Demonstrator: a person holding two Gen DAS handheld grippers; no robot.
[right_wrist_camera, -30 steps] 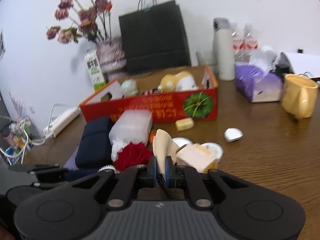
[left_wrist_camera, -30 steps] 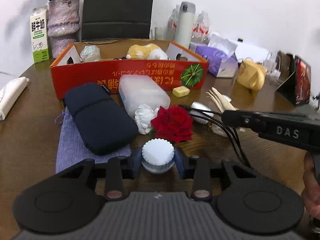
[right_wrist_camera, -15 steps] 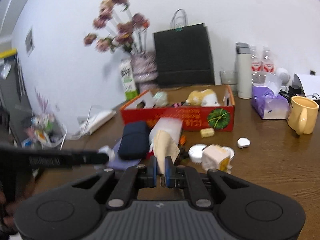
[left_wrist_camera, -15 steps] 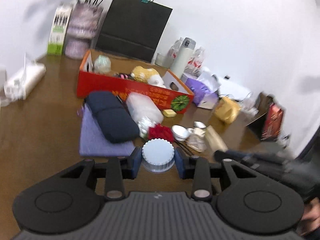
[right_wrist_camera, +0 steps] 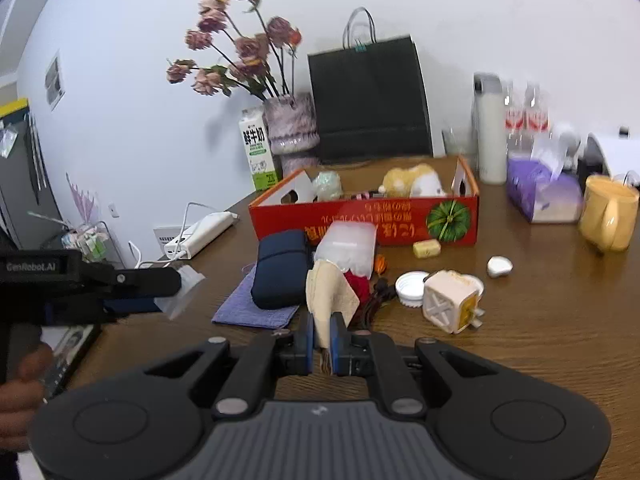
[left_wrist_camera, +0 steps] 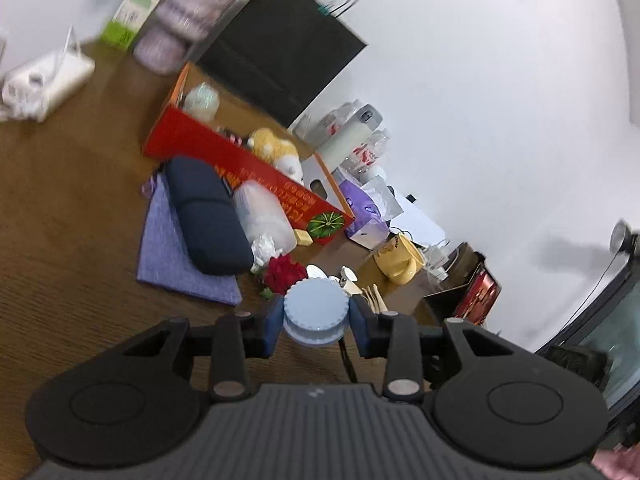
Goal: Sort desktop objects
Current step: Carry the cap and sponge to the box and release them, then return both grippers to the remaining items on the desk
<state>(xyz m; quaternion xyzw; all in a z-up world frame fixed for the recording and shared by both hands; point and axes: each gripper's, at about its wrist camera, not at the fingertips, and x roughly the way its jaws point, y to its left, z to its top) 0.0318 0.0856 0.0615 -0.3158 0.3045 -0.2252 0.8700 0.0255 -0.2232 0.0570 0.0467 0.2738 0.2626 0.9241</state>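
My left gripper is shut on a white ribbed bottle cap and holds it above the wooden table; the view is tilted. My right gripper is shut on a bundle of pale wooden cutlery, lifted above the table. The red cardboard box holds a yellow plush toy and other items. On the table lie a navy pouch on a purple cloth, a clear plastic case, a red rose, a second white cap and a white cube adapter.
A yellow mug, purple tissue pack, white thermos, black paper bag, vase of flowers and milk carton stand around the box. A power strip lies at the left edge.
Both grippers have risen and pulled back from the table with their loads. The left gripper has swung left and tilted; the objects look smaller and farther.
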